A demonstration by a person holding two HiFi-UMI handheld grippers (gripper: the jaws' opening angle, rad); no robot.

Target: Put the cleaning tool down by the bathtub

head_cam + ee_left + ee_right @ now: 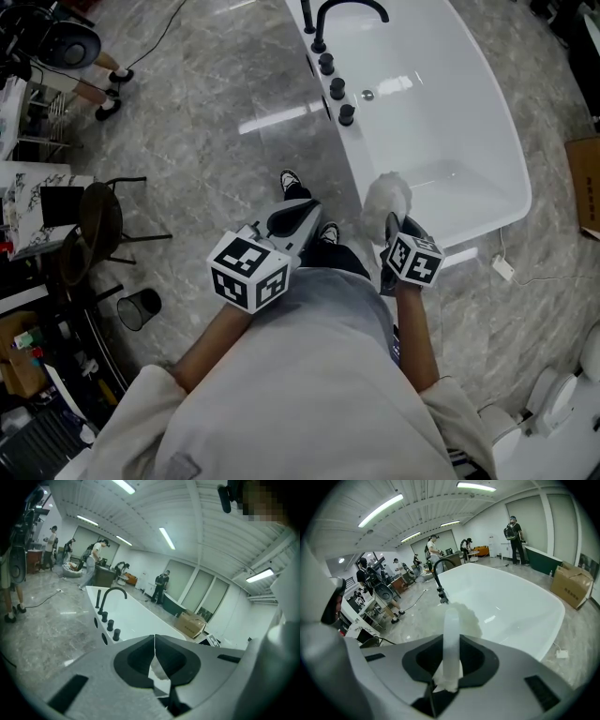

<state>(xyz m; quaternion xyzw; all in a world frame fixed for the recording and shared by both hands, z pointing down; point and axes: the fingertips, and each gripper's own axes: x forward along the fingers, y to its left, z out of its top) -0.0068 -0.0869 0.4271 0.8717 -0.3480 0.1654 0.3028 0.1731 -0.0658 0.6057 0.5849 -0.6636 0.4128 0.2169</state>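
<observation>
- The person stood at the near end of the white bathtub point(487, 141) on a grey marble floor point(216, 112), a gripper in each hand.
- The right gripper point(396, 228) pinched the pale handle point(451, 634) of the cleaning tool point(386, 197), its jaws closed against the handle on both sides.
- The tool's long axis ran in line with the right gripper's jaws. The handle pointed forward and away from the person, and the fluffy white head point(461, 616) led at the far end.
- From the head view, that fluffy head hung at the near left rim of the bathtub, held in the air and clear of the floor.
- The left gripper point(295, 217) was held beside it over the person's shoes, apart from the tool. Its jaws were pressed together with nothing gripped between them point(154, 641).
- A black arched faucet point(349, 9) and a row of black knobs point(336, 89) lined the tub's left rim.
- A cardboard box point(572, 590) sat on the floor beyond the tub's right side.
- A dark chair point(98, 220) and a small black bin point(141, 307) stood to the person's left, well apart from the tub.
- Other people point(513, 538) stood at work in the background.
</observation>
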